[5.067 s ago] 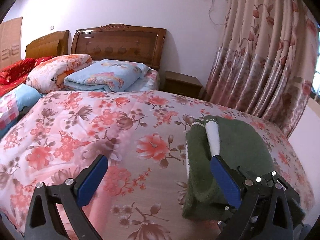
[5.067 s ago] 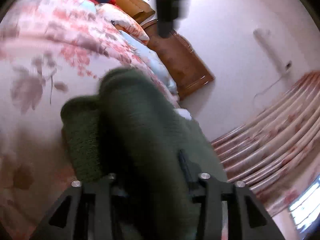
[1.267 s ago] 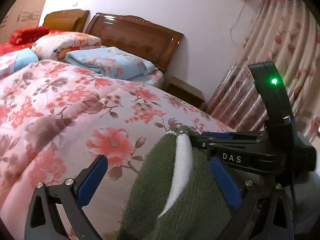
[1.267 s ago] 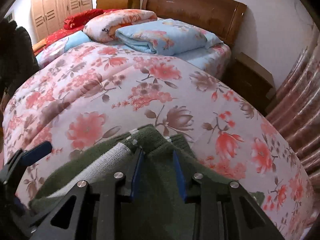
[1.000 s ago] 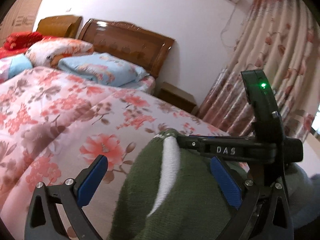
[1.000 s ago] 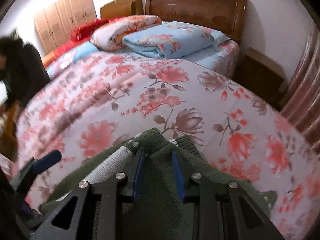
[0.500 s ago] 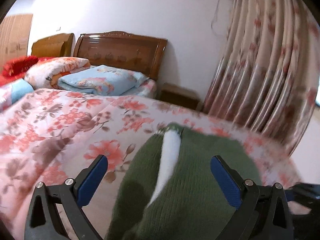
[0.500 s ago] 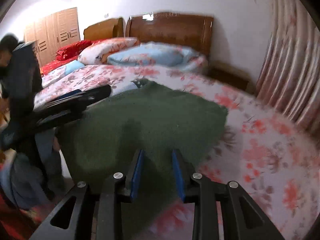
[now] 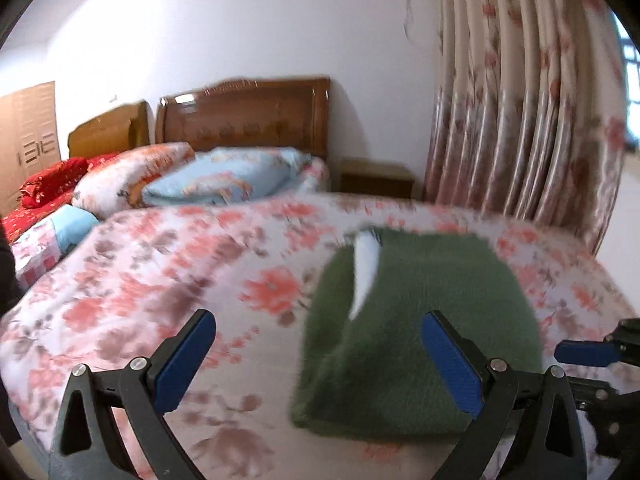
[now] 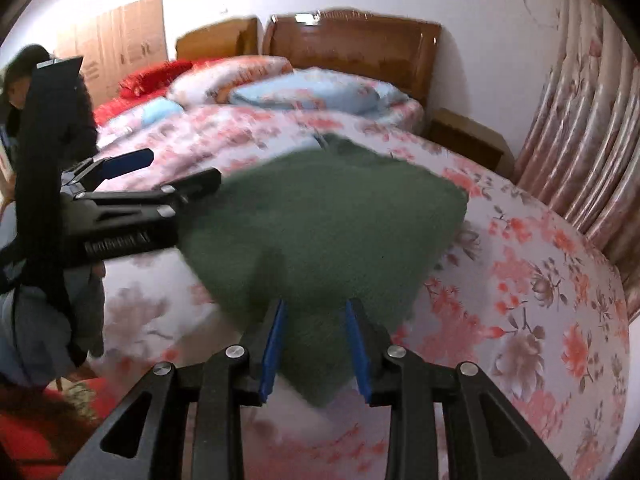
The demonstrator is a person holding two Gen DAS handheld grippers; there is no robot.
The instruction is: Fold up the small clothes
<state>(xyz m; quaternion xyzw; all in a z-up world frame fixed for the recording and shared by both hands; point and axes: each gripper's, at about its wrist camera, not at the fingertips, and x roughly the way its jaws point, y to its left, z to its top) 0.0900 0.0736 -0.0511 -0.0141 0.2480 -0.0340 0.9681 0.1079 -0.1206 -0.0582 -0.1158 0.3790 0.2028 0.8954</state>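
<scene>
Green and fuzzy, the folded knitted sweater [image 10: 320, 240] lies on the flowery bed cover [image 10: 540, 280], near the bed's front edge. I hold my right gripper [image 10: 314, 344] tipped down over that edge. Its blue jaws stand only a little apart, and the near corner of the sweater sits between them. The pads look pressed on the wool, so I say it has hold of that corner.

My left gripper [image 9: 316, 356] points down a little less. Its jaws are wide open with nothing held. One blue pad [image 9: 184, 364] is over the bare cover, and the other is in front of the sweater. In the right camera I see it from the side, black and long, close by the sweater's left edge.

The sweater looks soft and thick, about square, with a white stripe [image 9: 366, 268] near its far end. The picture is blurry here.

Further back lie a light blue folded quilt [image 9: 224, 180], a flowery pillow [image 9: 128, 176] and red bedding [image 9: 48, 184]. Behind them stands a shiny brown wooden headboard [image 9: 244, 120]. A small wooden bedside cabinet [image 9: 376, 180] is next to it, and long flowery curtains [image 9: 528, 100] hang on the right. A person in dark clothes [image 10: 24, 92] stands at the far left.
</scene>
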